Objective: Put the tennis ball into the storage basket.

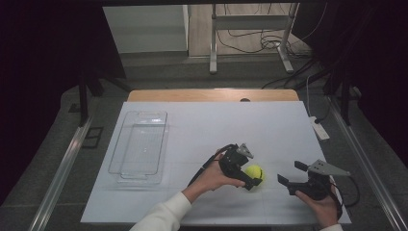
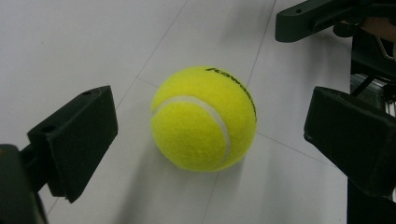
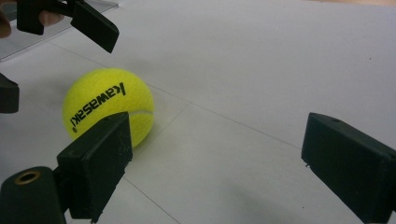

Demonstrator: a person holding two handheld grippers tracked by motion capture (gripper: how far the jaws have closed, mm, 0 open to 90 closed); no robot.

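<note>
Looking across the white worktop [image 1: 211, 125], we see a clear tray [image 1: 139, 144] far left, our right gripper [image 1: 292, 173] spread empty near right, our left gripper [image 1: 252, 169] apart around the untouched tennis ball [image 1: 254, 172].

A yellow ball [image 2: 204, 119] is sitting on the white table [image 2: 84, 42], between the two black jaws of the left tool [image 2: 210, 135]. The jaws are standing wide, one on each side, and neither is touching the ball. Black lettering is running along the ball's upper right. The right tool [image 2: 327, 18] is showing at the top right corner, apart from the ball.
</note>
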